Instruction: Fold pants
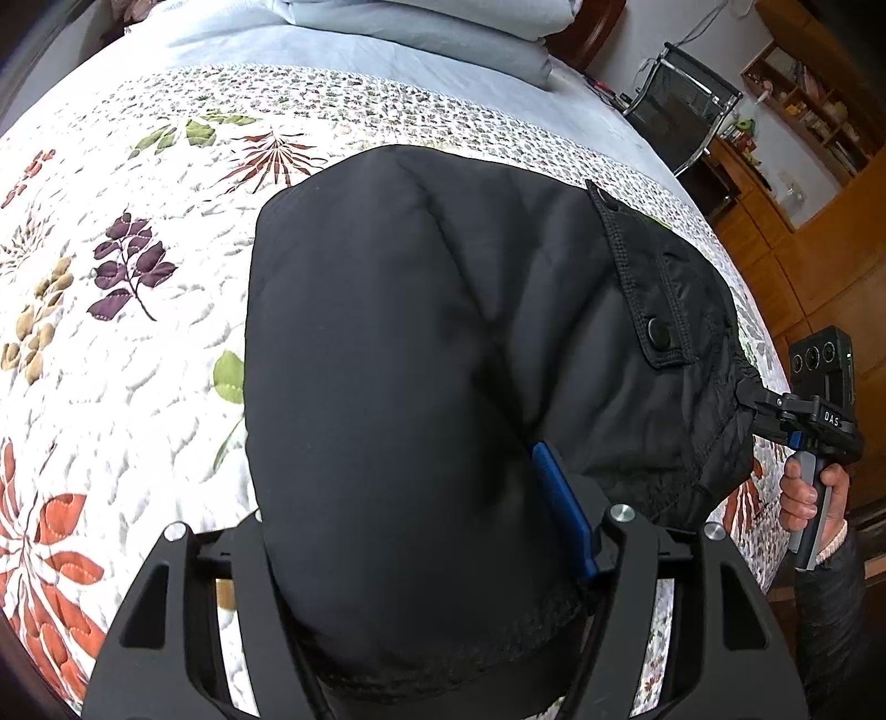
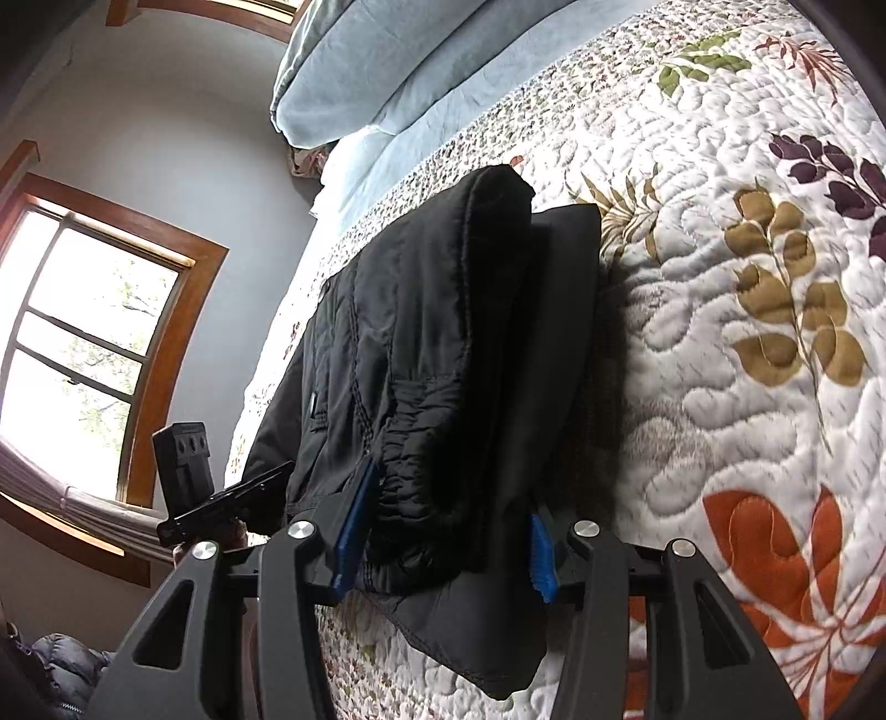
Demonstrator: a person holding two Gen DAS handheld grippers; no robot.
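Observation:
Black padded pants lie bunched and partly folded on a floral quilt. My left gripper is shut on a thick fold of the pants; one blue pad shows, the other is hidden under fabric. My right gripper is shut on the elastic waistband end of the pants, with blue pads on both sides. In the left wrist view the right gripper pinches the pants' right edge. The left gripper shows at the pants' left edge in the right wrist view.
Light blue bedding is piled at the head of the bed. A black chair and wooden shelves stand beyond the bed's right side. A window is on the wall at the other side.

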